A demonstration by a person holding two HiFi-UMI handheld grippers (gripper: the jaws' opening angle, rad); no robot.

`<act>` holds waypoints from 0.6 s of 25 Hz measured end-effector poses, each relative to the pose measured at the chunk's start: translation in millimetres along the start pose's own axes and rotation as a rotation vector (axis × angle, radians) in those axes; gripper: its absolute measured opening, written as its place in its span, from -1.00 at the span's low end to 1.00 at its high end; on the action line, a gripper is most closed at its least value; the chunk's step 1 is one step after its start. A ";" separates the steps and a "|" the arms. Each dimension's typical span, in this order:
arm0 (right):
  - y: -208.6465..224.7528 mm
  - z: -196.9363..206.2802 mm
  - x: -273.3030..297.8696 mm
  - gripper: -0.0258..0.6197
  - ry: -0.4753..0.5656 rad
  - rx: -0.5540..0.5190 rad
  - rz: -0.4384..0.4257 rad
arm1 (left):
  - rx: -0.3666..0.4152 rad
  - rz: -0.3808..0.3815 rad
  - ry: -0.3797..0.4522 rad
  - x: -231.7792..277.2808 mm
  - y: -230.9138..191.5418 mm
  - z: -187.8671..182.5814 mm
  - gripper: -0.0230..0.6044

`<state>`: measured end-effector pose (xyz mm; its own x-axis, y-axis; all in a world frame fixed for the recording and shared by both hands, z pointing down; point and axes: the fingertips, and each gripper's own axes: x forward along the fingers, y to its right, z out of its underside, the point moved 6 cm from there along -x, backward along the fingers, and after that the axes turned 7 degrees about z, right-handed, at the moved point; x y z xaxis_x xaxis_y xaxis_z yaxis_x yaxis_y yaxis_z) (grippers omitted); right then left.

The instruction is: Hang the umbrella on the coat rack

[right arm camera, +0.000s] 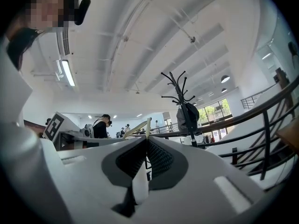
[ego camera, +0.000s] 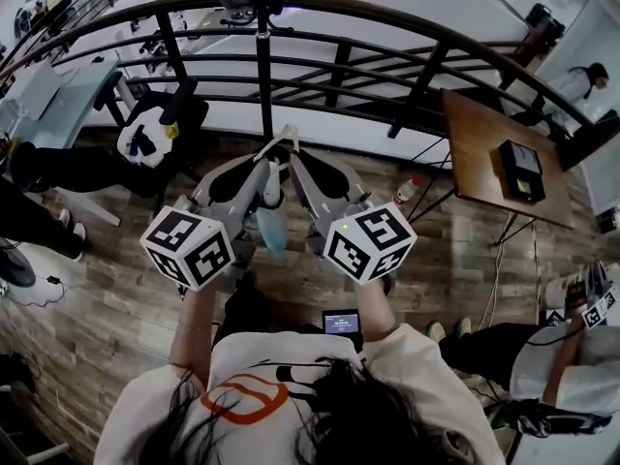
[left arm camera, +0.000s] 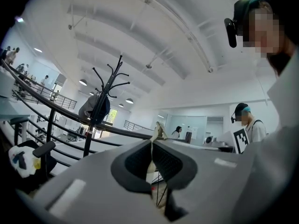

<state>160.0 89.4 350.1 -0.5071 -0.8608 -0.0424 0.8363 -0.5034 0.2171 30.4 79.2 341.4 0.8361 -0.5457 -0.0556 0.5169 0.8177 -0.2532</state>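
A folded light-blue umbrella [ego camera: 274, 231] with a white handle [ego camera: 273, 188] hangs straight down between my two grippers, by its cream wrist strap [ego camera: 278, 141]. My left gripper [ego camera: 267, 166] and right gripper [ego camera: 294, 163] meet tip to tip, each shut on one side of the strap loop. In the left gripper view the strap [left arm camera: 159, 129] sticks out past the shut left gripper [left arm camera: 152, 146]. In the right gripper view the right gripper [right arm camera: 146, 141] pinches the strap [right arm camera: 147, 125], with the handle [right arm camera: 140, 186] below. The black coat rack [ego camera: 263, 66] [left arm camera: 106, 90] [right arm camera: 180, 90] stands just ahead, a dark garment [right arm camera: 188, 117] hanging on it.
A curved black railing [ego camera: 387, 27] runs behind the rack. A wooden table [ego camera: 480, 158] with a black device stands at the right. At the left is an office chair [ego camera: 160, 124] with a white bundle on it. People stand at both sides.
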 end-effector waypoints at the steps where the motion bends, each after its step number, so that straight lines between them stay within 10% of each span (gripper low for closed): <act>1: 3.4 -1.4 4.5 -0.83 0.002 -0.002 0.000 | -0.003 0.002 0.003 4.0 -4.4 -1.6 -0.93; 15: 27.9 -8.4 138.5 -0.83 0.011 0.013 0.079 | -0.066 0.098 -0.001 40.1 -132.8 -39.1 -0.93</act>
<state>114.8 -44.5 342.2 -0.4376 -0.8985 -0.0354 0.8706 -0.4332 0.2333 -11.9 -58.4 335.1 0.8824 -0.4633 -0.0821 0.4193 0.8534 -0.3097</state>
